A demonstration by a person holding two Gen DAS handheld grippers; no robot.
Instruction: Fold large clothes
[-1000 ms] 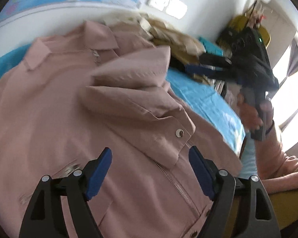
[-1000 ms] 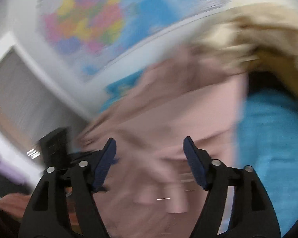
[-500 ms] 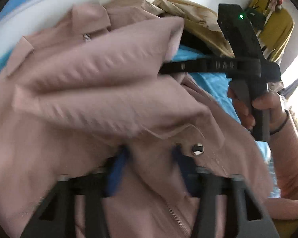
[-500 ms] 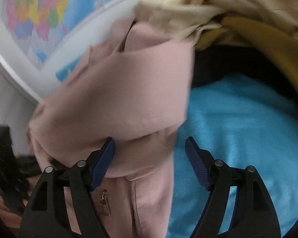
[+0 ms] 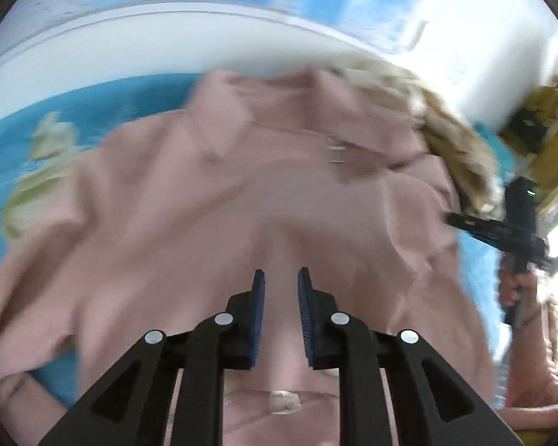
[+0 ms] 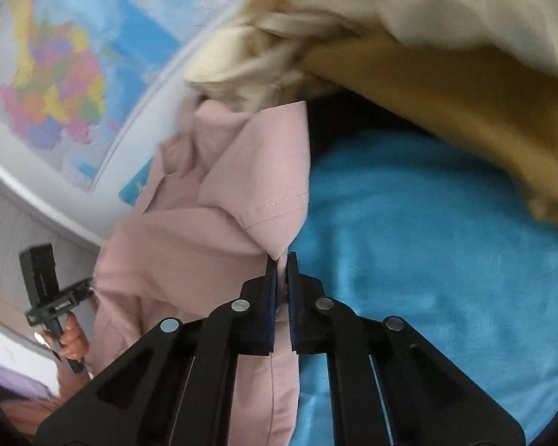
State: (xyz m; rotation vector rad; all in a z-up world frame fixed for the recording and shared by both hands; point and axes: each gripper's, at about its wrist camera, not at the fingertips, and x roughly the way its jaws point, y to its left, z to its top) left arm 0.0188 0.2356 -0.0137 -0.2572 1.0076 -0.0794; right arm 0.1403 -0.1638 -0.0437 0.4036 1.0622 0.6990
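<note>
A dusty pink jacket (image 5: 241,186) lies spread over a blue sheet (image 5: 74,111), its collar toward the wall and its zip pull (image 5: 336,148) near the top. My left gripper (image 5: 281,278) is shut on a thick fold of the jacket's front, and pink cloth fills the narrow gap between the blue pads. In the right wrist view, the right gripper (image 6: 282,260) is shut on the corner of a folded pink sleeve (image 6: 264,186) at the jacket's edge. Each gripper shows in the other's view: the right gripper (image 5: 517,223) and the left gripper (image 6: 48,290), each held by a hand.
A heap of cream and mustard clothes (image 6: 427,74) lies at the back right, close to the sleeve. Bare blue sheet (image 6: 409,260) stretches to the right of the jacket. A coloured map (image 6: 55,74) hangs on the white wall behind.
The left gripper went from wide open to shut on a jacket fold, and its view shifted across the jacket. The right gripper dropped to the sleeve and shut on its corner.
</note>
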